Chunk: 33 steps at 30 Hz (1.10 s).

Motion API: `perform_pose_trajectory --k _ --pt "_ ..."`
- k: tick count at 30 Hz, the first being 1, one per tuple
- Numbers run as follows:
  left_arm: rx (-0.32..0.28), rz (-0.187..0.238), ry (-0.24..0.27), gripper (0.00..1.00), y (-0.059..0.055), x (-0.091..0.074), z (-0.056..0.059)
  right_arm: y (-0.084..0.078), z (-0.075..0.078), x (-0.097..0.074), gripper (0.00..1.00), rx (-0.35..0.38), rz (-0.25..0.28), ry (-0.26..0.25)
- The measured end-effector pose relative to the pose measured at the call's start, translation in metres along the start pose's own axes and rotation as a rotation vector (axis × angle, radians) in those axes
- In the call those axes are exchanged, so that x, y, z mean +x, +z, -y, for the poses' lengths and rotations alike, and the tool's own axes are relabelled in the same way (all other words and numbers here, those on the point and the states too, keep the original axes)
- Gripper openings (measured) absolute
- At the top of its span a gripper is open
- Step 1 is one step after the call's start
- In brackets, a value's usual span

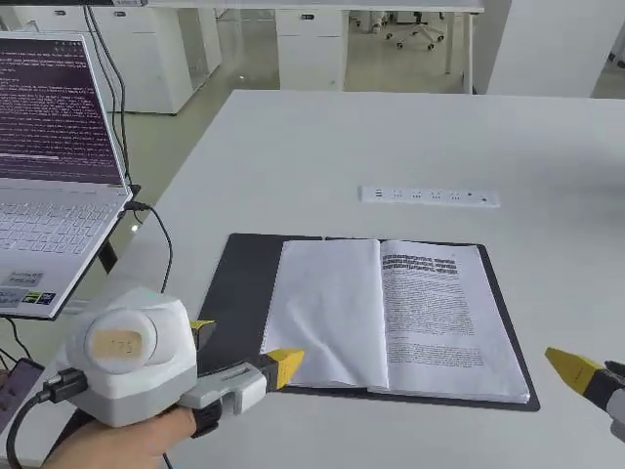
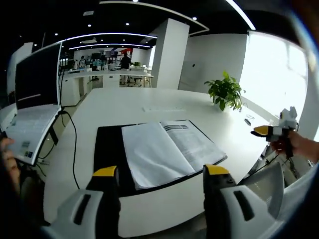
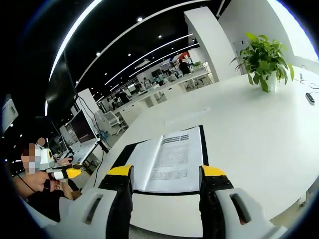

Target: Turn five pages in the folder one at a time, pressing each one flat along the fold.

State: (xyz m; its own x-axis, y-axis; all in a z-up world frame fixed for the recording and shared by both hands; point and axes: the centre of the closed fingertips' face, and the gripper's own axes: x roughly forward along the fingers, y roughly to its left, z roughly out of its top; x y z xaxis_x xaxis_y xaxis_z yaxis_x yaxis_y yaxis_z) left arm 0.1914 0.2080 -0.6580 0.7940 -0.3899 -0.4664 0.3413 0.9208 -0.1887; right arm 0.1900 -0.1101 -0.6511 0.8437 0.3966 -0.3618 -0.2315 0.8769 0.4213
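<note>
Two grippers are held clear of the work, nearest the person. Left gripper [image 2: 160, 172]: jaws are stood apart with nothing between them. In the head view it is seen low at the left, its yellow tips just beside the near left corner of the folder [image 1: 239, 293]; contact cannot be told. Right gripper [image 3: 166, 171]: jaws are likewise apart and empty, and it is held off the folder's near right corner, over bare table [image 1: 322, 147].

The folder is laid open and flat on the white table, black cover down, squarely in front of the person. Left-hand page [image 1: 322, 303]: blank face up, and it is judged to sit slightly bowed near the fold [image 1: 379, 313]. Right-hand page [image 1: 439, 313]: printed text up, lying flat.

Step in hand, as judged: between turns, with no sheet gripped. The count of pages done cannot be read from the stack.

Next move, as judged: the left-hand page may want pressing along the fold first. Then a single sheet is to be pinched at the near right corner, carried over to the left and pressed down. Care is needed that only one sheet is taken.

Beyond the folder a white power strip [image 1: 430, 196] is noted; an open laptop [image 1: 44, 210] stands at the left; a potted plant [image 2: 225, 92] is seen further off.
</note>
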Motion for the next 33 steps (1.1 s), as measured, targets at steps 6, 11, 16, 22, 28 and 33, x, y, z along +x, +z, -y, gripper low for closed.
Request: perform_pose_trajectory --k 6,11,16,22,28,33 --pt "0.056 -0.012 -0.016 0.67 -0.005 -0.007 0.009 -0.003 -0.007 -0.002 0.50 -0.043 -0.002 0.016" --pt "0.061 0.002 -0.024 0.67 -0.003 -0.006 0.013 -0.002 -0.012 0.002 0.50 -0.076 0.004 0.030" --pt "0.072 0.011 -0.031 0.67 -0.002 -0.002 0.017 -0.001 -0.011 0.009 0.49 -0.105 0.007 0.024" --pt "0.072 0.011 -0.030 0.66 -0.001 0.002 0.017 -0.001 -0.011 0.019 0.49 -0.101 0.007 0.030" --pt "0.069 0.006 -0.023 0.66 -0.002 0.006 0.015 -0.002 -0.012 0.028 0.49 -0.122 -0.004 0.042" --pt "0.066 0.011 -0.023 0.65 0.000 0.008 0.015 -0.001 -0.009 0.033 0.49 -0.115 -0.007 0.046"
